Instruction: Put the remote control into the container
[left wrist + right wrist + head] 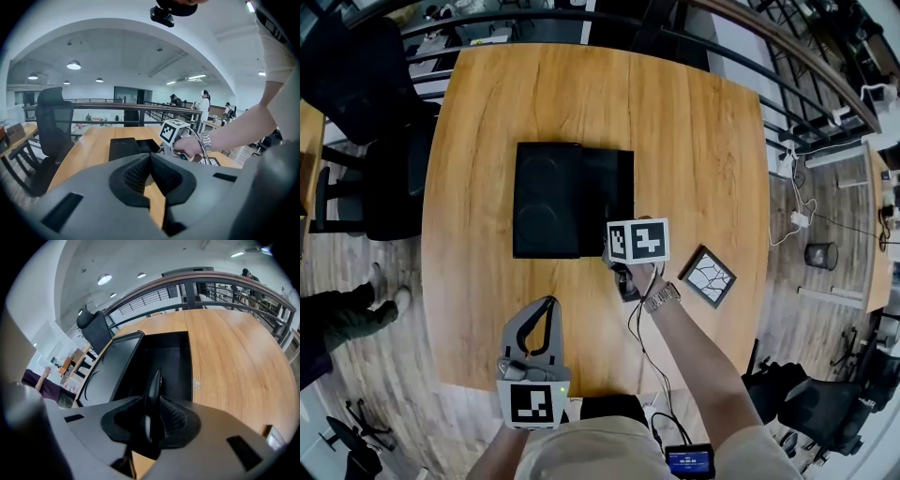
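My right jaws pinched the remote control (153,385) edge-on, with the right gripper (152,416) at the near edge of the open black container (171,355). My left gripper (151,174) hung well back from the container, its jaws pressed together on nothing.

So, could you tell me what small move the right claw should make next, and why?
Probably ease the right claw forward until it is over the open container. It is shut on the thin remote, held on edge, and the container's bare interior lies just ahead, its lid lying open to the left.
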